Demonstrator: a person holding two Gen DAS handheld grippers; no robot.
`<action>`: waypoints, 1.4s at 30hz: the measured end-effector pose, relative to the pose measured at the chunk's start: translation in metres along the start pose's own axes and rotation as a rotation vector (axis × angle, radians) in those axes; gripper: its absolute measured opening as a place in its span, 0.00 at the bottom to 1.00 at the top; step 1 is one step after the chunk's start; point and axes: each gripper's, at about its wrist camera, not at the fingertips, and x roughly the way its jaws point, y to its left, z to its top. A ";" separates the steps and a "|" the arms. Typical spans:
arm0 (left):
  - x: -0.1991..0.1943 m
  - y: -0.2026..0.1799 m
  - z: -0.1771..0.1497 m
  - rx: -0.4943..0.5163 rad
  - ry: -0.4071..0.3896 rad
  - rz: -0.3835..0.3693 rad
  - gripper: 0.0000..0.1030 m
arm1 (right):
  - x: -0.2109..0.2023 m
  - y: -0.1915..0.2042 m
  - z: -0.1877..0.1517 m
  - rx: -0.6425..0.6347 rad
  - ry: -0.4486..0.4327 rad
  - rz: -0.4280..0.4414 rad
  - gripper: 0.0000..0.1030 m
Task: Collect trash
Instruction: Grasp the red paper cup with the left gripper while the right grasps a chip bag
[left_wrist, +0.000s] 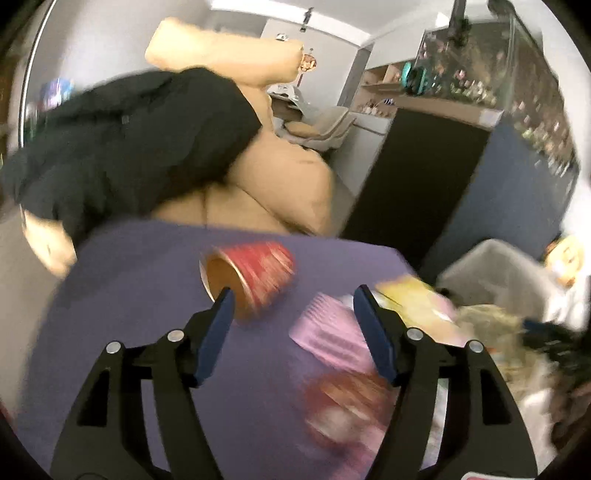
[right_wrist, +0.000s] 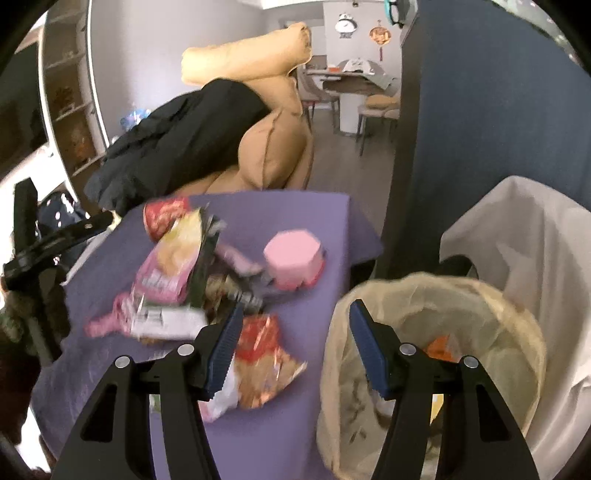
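While above the purple table (right_wrist: 303, 424), both empty: right gripper (right_wrist: 293, 314) spread over its right edge beside the bin (right_wrist: 524, 321); left gripper (left_wrist: 291, 299) spread near the red cup (left_wrist: 255, 273).

black coat (right_wrist: 184, 136) on tan sofa (right_wrist: 273, 155)

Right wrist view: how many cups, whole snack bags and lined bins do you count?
Cups: 2 (red cup, pink cup)
Snack bags: 2 (pink-yellow bag, red-orange bag)
Lined bins: 2 (beige-lined bin, white-lined bin)
Total: 6; the crumpled wrappers between them are too blurred to count.
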 end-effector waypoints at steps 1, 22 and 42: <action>0.013 0.006 0.009 0.027 0.006 0.007 0.61 | 0.002 -0.003 0.003 0.003 -0.004 -0.003 0.55; 0.103 0.035 0.010 -0.068 0.225 0.002 0.66 | 0.053 -0.005 0.010 0.056 0.114 0.017 0.60; 0.054 0.009 -0.017 -0.153 0.231 0.012 0.53 | 0.045 0.006 0.028 0.002 0.119 -0.119 0.60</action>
